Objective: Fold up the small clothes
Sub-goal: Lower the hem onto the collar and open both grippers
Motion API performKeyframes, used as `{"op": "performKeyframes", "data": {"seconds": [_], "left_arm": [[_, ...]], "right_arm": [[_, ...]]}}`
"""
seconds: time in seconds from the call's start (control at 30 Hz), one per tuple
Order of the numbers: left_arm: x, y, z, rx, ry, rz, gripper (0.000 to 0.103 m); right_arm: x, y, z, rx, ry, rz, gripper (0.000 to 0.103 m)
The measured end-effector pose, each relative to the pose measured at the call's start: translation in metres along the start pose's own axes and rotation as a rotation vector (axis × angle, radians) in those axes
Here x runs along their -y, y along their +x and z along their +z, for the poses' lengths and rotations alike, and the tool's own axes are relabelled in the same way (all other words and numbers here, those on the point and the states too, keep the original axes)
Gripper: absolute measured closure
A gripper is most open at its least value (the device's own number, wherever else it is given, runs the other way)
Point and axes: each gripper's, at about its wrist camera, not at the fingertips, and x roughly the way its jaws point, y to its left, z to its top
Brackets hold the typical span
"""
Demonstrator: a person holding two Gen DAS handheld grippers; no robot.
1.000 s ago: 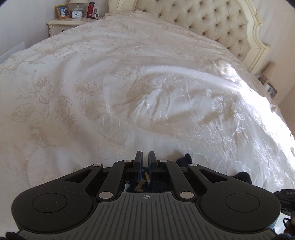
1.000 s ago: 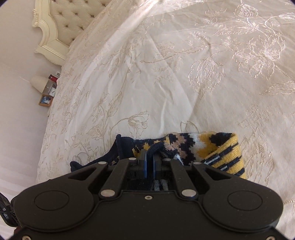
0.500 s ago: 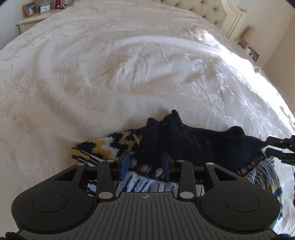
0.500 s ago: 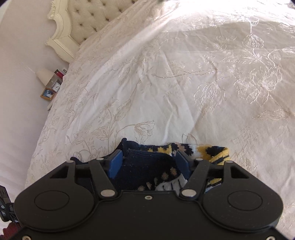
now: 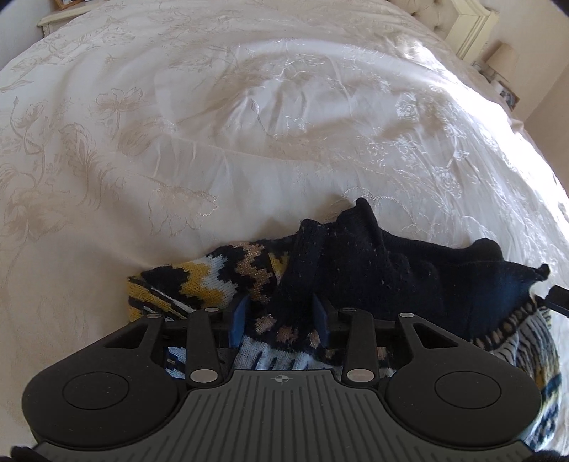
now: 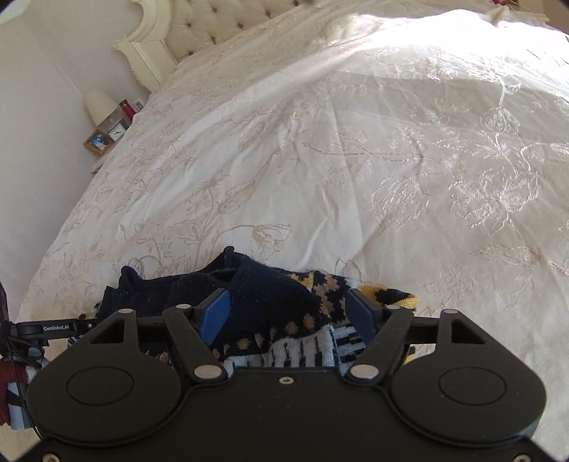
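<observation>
Knit [image 5: 373, 270] lies bunched under both claws, near the bed's [image 5: 249, 106] foot edge, its navy side folded over a yellow, white and black zigzag pattern. Left claw [image 5: 279, 320] stands moderately wide, blue pads on either side of a navy fold but not pinching it. Right claw [image 6: 288, 312] is spread wider still, straddling the navy flap [image 6: 256, 295] with nothing gripped; the patterned edge [image 6: 387, 295] pokes out past its right pad.

It looks like soft, thick wool: light, limp, likely to sag and slide open unless pinched through both layers. The best hold is probably a thick folded edge or corner, where the pads get bulk to bite.

Beyond the garment, the floral duvet [image 6: 355, 160] runs broad and bare toward the headboard [image 6: 213, 25], so there is ample room to spread or flip it forward. A bedside table [image 6: 106, 142] with lamp and frame sits well off the left side.
</observation>
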Motion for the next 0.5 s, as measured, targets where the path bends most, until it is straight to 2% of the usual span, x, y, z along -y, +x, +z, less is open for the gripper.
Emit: {"op": "performKeyframes", "data": {"seconds": [0.13, 0.23, 0.4, 0.5], "left_arm": [[0.000, 0.002, -0.003, 0.008, -0.003, 0.005, 0.066], [0.000, 0.002, -0.002, 0.007, -0.006, 0.008, 0.065], [0.004, -0.004, 0.001, 0.014, 0.001, 0.042, 0.065], [0.009, -0.018, 0.003, 0.055, 0.013, 0.089, 0.065]], "right_arm": [[-0.008, 0.006, -0.002, -0.041, -0.074, -0.003, 0.028], [-0.009, 0.021, -0.002, -0.080, -0.107, -0.041, 0.028], [-0.001, 0.050, 0.010, -0.137, -0.091, -0.188, 0.028], [0.001, 0.052, 0.017, -0.145, -0.067, -0.282, 0.028]]}}
